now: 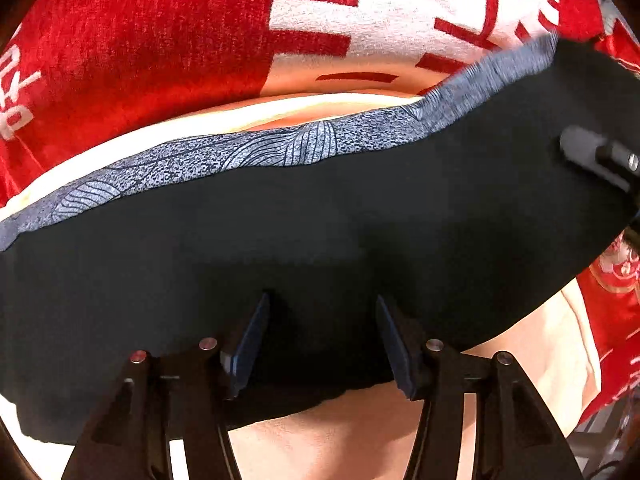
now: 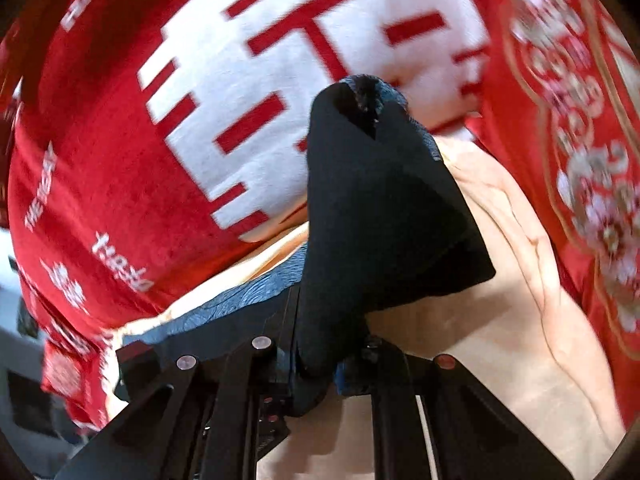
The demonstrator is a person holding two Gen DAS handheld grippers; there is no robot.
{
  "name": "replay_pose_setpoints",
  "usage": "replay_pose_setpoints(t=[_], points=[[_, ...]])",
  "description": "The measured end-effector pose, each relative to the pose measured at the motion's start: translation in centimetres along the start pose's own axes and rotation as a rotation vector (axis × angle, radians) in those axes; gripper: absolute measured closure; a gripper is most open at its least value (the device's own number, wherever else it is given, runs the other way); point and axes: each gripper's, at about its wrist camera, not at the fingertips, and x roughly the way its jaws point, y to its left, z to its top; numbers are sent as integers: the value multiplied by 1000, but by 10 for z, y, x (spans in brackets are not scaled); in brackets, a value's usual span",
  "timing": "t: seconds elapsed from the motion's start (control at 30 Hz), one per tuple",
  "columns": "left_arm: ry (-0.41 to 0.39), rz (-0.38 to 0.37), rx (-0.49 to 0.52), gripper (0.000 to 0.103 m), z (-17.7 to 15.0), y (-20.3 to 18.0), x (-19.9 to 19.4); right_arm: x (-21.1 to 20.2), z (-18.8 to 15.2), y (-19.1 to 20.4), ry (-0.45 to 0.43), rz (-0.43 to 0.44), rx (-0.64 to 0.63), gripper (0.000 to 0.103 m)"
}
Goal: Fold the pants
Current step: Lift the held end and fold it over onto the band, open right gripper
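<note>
Pants (image 1: 320,232), dark w/ a grey-blue leaf-print band (image 1: 280,148) along one edge, lie on a cream sheet (image 1: 540,340) in front of a red-and-white blanket (image 1: 160,40). Left wrist view: long axis runs roughly left-right across frame, print edge on the far side; left gripper (image 1: 320,344) has its jaws about half apart, straddling the near edge of the cloth, but whether the pads actually press it can't be told. Right gripper's tip (image 1: 596,156) shows at the right end of the garment. Right wrist view: right gripper (image 2: 316,364) is clamped nearly closed on a bunched fold of the black fabric (image 2: 380,208), which rises away from the jaws in a soft peak. Judgement: light, limp, drapey cloth, no stiffness; best held at edges and corners, both ends together, or it'll sag.
</note>
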Motion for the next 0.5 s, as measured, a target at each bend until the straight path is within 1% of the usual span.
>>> replay_pose_setpoints(t=[0.07, 0.13, 0.2, 0.27, 0.33, 0.37, 0.4, 0.47, 0.5], points=[[-1, 0, 38, 46, -6, 6, -6, 0, -2, 18, 4, -23, -53, 89], [14, -16, 48, 46, -7, 9, -11, -1, -5, 38, 5, -45, -109, 89], [33, -52, 3, 46, -8, 27, -24, -2, -9, 59, 7, -73, -170, 89], [31, -49, -35, 46, -12, 50, -41, 1, -16, 86, 15, -105, -245, 89], [9, -21, -68, 28, -19, 82, -63, 9, -26, 112, 28, -134, -314, 89], [-11, 0, -91, 14, -23, 99, -74, 13, -31, 122, 33, -143, -338, 89], [-33, 17, -113, 13, -28, 121, -87, 20, -37, 135, 42, -159, -371, 89], [-31, 46, -130, 13, -37, 152, -102, 39, -53, 162, 66, -191, -437, 89], [-25, 79, -142, 13, -43, 176, -110, 50, -61, 174, 77, -206, -466, 89]])
